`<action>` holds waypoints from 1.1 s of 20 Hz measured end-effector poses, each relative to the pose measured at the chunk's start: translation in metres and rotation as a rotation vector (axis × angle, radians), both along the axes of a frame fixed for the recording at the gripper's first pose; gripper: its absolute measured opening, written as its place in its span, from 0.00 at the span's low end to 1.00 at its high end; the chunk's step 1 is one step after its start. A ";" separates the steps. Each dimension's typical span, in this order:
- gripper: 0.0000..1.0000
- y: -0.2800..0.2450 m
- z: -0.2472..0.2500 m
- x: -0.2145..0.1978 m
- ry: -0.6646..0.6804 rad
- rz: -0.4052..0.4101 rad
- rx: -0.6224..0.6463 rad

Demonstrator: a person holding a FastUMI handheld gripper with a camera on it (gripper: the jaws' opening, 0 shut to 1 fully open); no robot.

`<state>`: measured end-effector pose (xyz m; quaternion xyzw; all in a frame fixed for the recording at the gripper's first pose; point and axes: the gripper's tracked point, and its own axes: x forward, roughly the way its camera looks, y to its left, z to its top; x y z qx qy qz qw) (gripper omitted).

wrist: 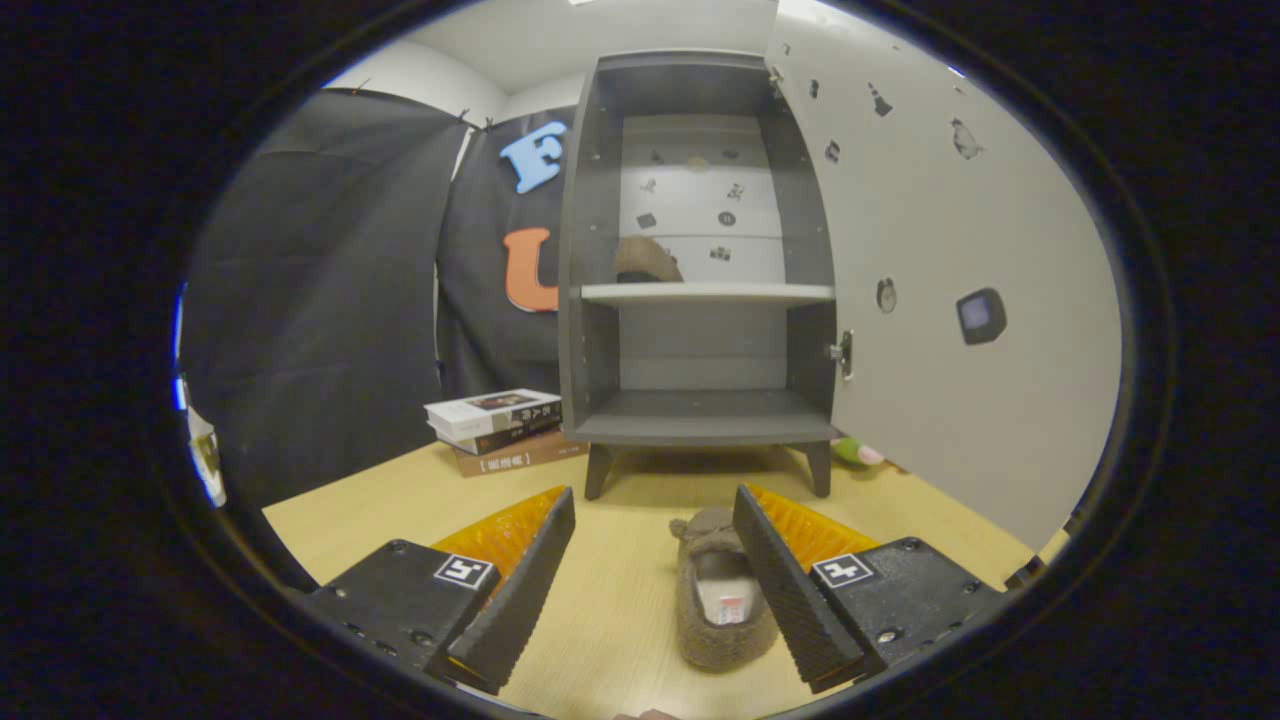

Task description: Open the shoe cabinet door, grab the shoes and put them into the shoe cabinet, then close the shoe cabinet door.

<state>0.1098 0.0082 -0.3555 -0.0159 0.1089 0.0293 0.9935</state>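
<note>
Ahead of your fingers, the shoe cabinet [700,300] stands on the wooden table [380,510] with its door [950,300] swung wide to the right, so both compartments face you. On its white middle shelf [706,293], in the upper compartment, one brown slipper [646,261] already sits toward the left; the lower compartment holds nothing. A stack of books [500,428] lies on the table just left of the cabinet's legs. You have your gripper [655,545] spread wide and gripping nothing. The second brown slipper [712,600] lies on the table between your fingers, close against the right one, while the left finger stands well apart from it.
</note>
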 end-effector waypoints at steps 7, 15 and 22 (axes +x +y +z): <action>1.00 -0.012 -0.081 0.026 0.297 -0.081 -0.098; 0.75 -0.023 -0.096 0.058 0.457 -0.116 0.004; 0.07 -0.026 -0.095 0.069 0.454 -0.096 0.046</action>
